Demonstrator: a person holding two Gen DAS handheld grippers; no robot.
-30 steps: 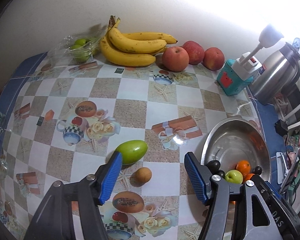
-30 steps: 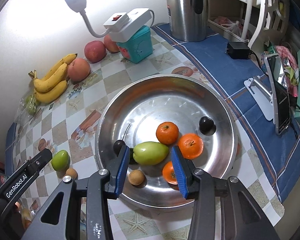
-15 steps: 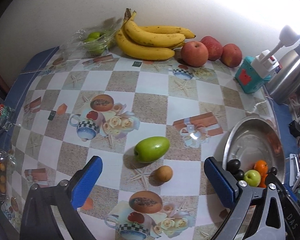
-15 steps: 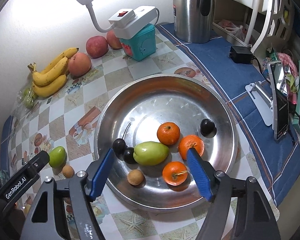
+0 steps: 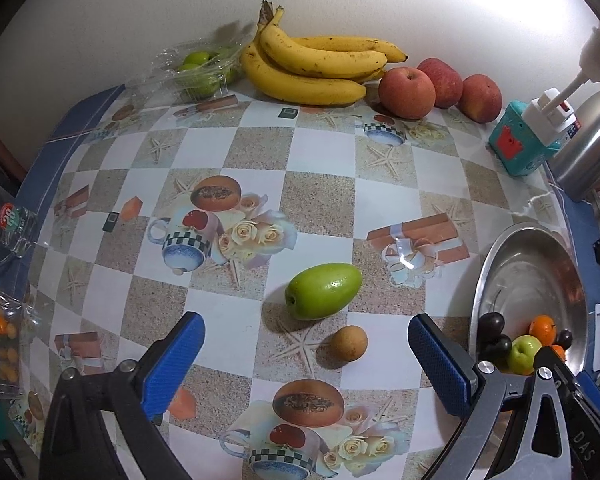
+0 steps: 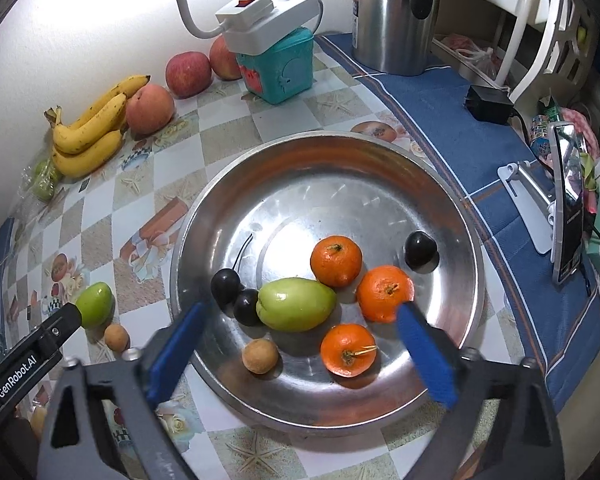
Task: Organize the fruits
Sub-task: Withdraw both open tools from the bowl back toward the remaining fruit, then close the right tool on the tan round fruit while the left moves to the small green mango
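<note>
My left gripper (image 5: 306, 354) had spread wide and held nothing, where a second before its jaws stood narrower; low centre of its frame, between them, lay a green mango (image 5: 323, 290) and a small brown fruit (image 5: 349, 343) on the tablecloth (image 5: 320, 200). My right gripper (image 6: 300, 344) had likewise opened wide, empty, above the steel bowl (image 6: 456, 216) at frame centre, leaving a second green mango (image 6: 296, 304) among oranges (image 6: 336, 255). I judged the tabletop pair came next

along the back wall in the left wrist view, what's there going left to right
clear tray of green fruit → banana bunch → three red apples → teal box → steel kettle
</note>
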